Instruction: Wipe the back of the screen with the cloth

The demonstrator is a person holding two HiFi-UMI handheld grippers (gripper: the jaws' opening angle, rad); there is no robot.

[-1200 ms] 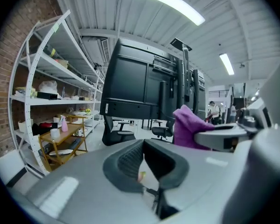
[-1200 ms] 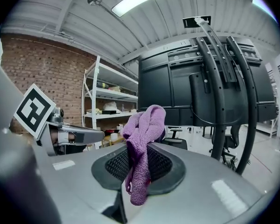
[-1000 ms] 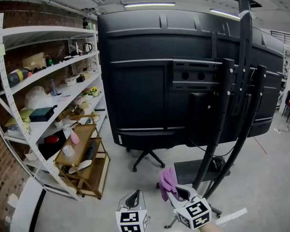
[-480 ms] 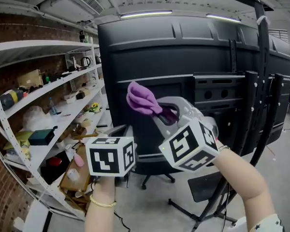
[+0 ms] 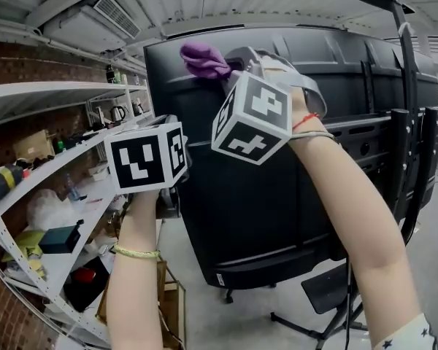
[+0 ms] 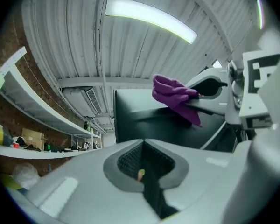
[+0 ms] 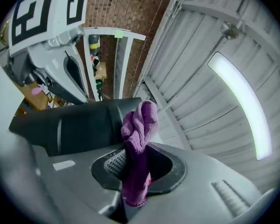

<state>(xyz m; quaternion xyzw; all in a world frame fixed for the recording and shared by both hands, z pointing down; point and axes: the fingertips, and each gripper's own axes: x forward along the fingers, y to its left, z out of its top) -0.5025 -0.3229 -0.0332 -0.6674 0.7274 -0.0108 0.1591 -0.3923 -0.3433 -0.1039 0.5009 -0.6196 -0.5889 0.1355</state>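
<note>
The black back of the big screen (image 5: pixel 277 188) fills the middle of the head view, its top left corner near the ceiling. My right gripper (image 5: pixel 230 68) is raised to that corner, shut on a purple cloth (image 5: pixel 201 58) that bunches out past the jaws against the screen's upper edge. In the right gripper view the cloth (image 7: pixel 137 148) hangs between the closed jaws with the screen back (image 7: pixel 70 125) just beyond. My left gripper (image 5: pixel 168 159) is held up beside the screen's left edge, below the right one; its jaws (image 6: pixel 142 174) are shut with nothing in them.
White shelving (image 5: pixel 44 159) with jars, a kettle and boxes runs along the brick wall at left. The screen's black stand posts (image 5: pixel 412 166) rise at right, with the stand's base (image 5: pixel 328 290) and a chair foot on the floor below. A ceiling lamp (image 6: pixel 149 17) is overhead.
Both grippers have risen from near the floor to the screen's top left corner. The right one carried the purple cloth up to the upper edge; the left followed beside it.
</note>
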